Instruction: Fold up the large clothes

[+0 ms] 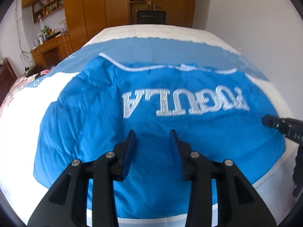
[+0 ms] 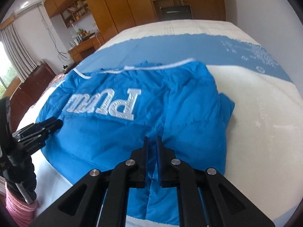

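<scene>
A bright blue padded jacket (image 1: 151, 124) with large white letters lies spread on the bed, its white-piped hem at the far side; it also shows in the right wrist view (image 2: 144, 117). My left gripper (image 1: 152, 136) hovers over the jacket's near middle, jaws open and empty. My right gripper (image 2: 152, 140) is over the jacket's near right part, jaws nearly closed with a narrow gap; whether cloth is pinched between them I cannot tell. The right gripper shows at the right edge of the left view (image 1: 274, 123), the left gripper at the left of the right view (image 2: 43, 126).
The bed (image 2: 265, 113) has a white and blue cover (image 1: 151, 45). Wooden wardrobes (image 1: 94, 5), a desk (image 1: 51, 47) and a dark chair (image 1: 151, 17) stand behind it. A pink blanket (image 1: 11, 92) lies at the bed's left side.
</scene>
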Motion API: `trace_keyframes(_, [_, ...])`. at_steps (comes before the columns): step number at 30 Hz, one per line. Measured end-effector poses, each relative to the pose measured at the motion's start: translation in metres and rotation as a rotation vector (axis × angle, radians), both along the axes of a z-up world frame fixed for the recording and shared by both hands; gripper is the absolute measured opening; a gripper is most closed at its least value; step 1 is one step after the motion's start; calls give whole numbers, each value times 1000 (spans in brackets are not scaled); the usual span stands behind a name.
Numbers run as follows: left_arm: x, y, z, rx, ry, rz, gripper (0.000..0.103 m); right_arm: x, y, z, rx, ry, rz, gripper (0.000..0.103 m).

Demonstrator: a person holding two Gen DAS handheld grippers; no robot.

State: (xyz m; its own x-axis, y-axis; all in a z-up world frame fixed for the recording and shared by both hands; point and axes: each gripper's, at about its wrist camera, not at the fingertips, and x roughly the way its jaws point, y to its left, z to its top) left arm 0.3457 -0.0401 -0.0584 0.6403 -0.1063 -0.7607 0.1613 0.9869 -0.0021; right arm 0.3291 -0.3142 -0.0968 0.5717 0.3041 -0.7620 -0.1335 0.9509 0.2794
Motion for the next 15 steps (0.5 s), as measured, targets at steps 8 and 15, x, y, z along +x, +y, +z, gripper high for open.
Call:
trace_keyframes(8, [4,8,-20,-11,18,-14,38,1,-1,-22,-5,-34,1,7])
trace_keyframes(15, [2,8,-22,-15,11,-9,38,-1,-4,-23,19,-52,1,7])
